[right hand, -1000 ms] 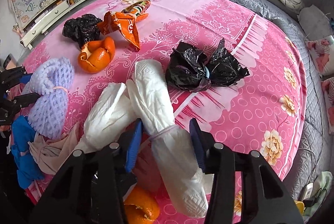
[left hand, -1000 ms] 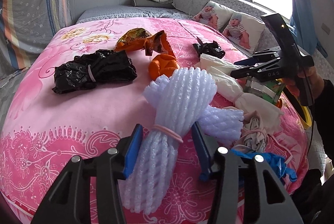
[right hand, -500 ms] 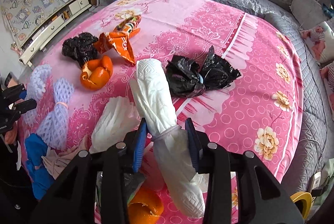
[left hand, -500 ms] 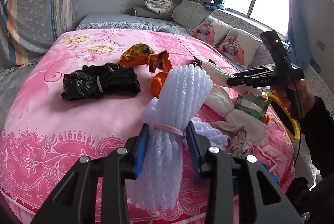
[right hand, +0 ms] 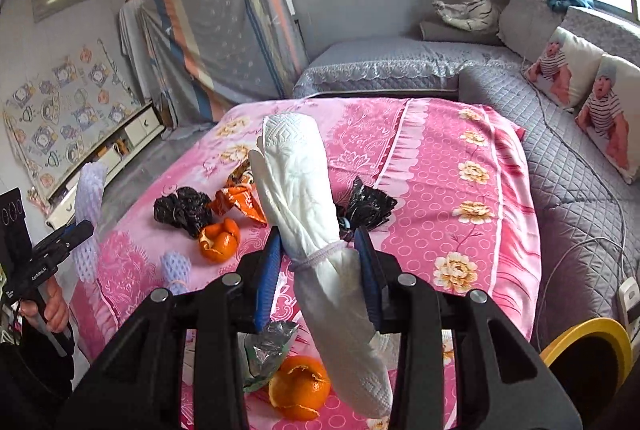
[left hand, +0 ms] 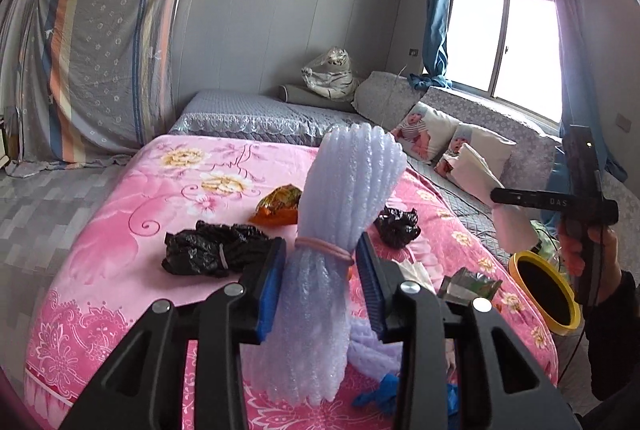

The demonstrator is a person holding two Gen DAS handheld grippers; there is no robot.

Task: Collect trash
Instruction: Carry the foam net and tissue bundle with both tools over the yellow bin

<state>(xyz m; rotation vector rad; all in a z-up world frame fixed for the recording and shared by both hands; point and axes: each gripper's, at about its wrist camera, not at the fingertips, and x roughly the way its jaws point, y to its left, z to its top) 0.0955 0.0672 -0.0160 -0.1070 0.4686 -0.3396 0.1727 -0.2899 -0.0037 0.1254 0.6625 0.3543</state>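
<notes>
The left gripper (left hand: 320, 282) clamped a foam net bundle (left hand: 340, 230) at frame centre; the right gripper (right hand: 316, 278) clamped a paper towel roll (right hand: 308, 205). Black bags (left hand: 216, 250), orange peels (right hand: 220, 242) and a snack wrapper (right hand: 240, 199) remained mid-frame on the pink bedspread (left hand: 120, 230); the yellow-rimmed bin (left hand: 548, 294) waited lower right.

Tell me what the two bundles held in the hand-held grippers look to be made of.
Left bundle: pale lilac foam netting, likely soft plastic fruit-wrap; ribbed mesh strands, matte and slightly translucent, cinched by a pink rubber band. Right bundle: white embossed tissue or paper towel by its look; matte, with a quilted diamond pattern and soft creases.
</notes>
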